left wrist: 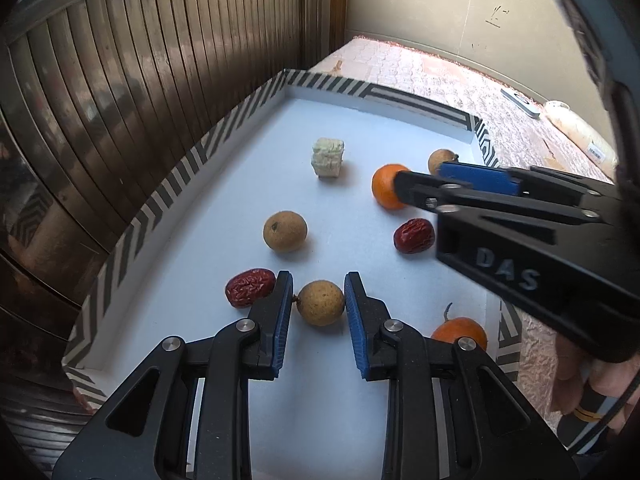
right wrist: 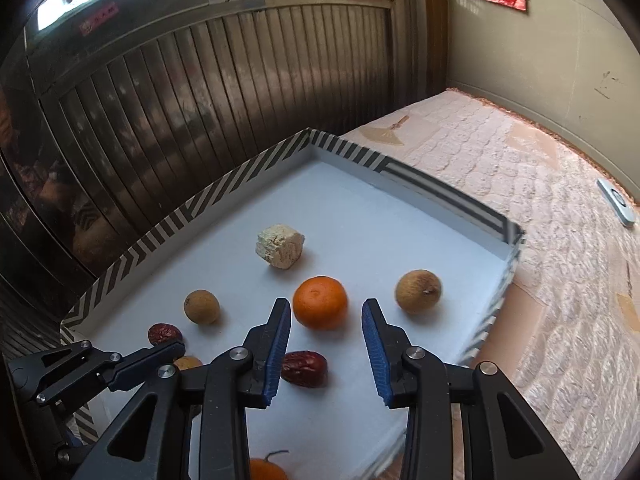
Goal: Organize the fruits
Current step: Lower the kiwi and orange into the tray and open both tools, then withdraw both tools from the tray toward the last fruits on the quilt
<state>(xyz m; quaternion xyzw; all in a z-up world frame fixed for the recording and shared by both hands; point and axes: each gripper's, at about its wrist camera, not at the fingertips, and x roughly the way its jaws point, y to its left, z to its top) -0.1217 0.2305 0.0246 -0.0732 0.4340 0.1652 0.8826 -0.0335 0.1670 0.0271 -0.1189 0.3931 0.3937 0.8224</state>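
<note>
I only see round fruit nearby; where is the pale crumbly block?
The pale crumbly block sits toward the tray's far end in both views, apart from the fruit, beyond the tangerine and the left-hand longan.

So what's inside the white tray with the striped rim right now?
In the white striped-rim tray: two oranges, three round tan longans, two wrinkled red dates and a pale crumbly block. The tools cover part of the tray floor.

Longan (left wrist: 320,302) between open left gripper (left wrist: 317,300) pads
</note>
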